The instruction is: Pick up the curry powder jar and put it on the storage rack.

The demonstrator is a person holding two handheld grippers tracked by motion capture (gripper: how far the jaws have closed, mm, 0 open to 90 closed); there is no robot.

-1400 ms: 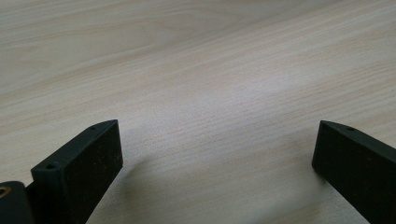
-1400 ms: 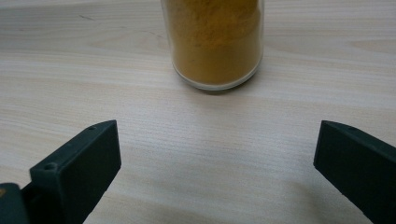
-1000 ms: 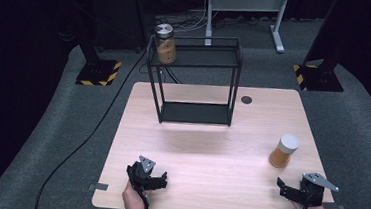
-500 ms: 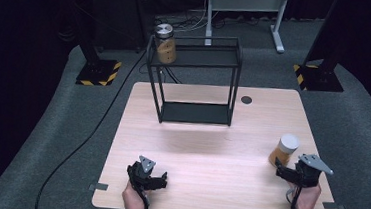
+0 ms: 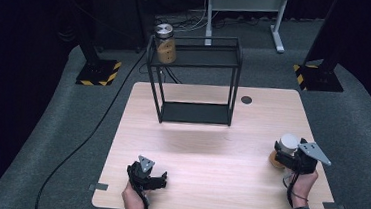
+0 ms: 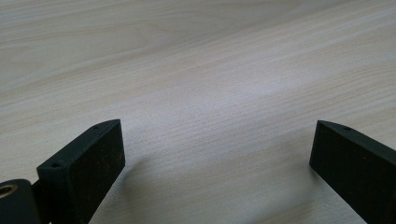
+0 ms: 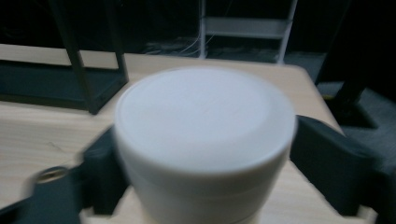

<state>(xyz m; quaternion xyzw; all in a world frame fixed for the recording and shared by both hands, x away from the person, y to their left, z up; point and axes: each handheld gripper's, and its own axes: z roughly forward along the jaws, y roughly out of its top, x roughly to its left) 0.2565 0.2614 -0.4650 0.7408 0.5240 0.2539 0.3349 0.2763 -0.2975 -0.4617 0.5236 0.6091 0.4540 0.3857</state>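
1. Locate the white-lidded jar (image 5: 285,148). It stands upright near the table's right edge, at about 4 o'clock from the table centre in the high view, its long axis vertical. It carries a white lid (image 7: 203,114) over a tan body.

2. Check your right gripper (image 5: 289,158). It sits at the jar, and in the right gripper view the jar fills the space between the two black jaws, one on each side at lid height. The jaws have just been closing with the jar between them. The picture is blurred, but the pads appear to bear on the jar just under the lid; treat this as a grip on the jar.

3. Note the deciding relation: the jar lies directly ahead of the right gripper, at 12 o'clock from it. Any lift should, by this reading, go straight up along the jar's vertical axis.

4. Check your left gripper (image 5: 147,174). It rests low at the near edge, at about 7 o'clock from the table centre, well apart from the jar. Its jaws stand wide apart over the bare wooden table (image 6: 196,70), holding nothing. The right hand is clearly the nearer one.

5. Note the black wire shelf (image 5: 195,80) at 12 o'clock on the table's far side. A second jar (image 5: 165,45), with a metal lid, stands at the left end of its top tier.
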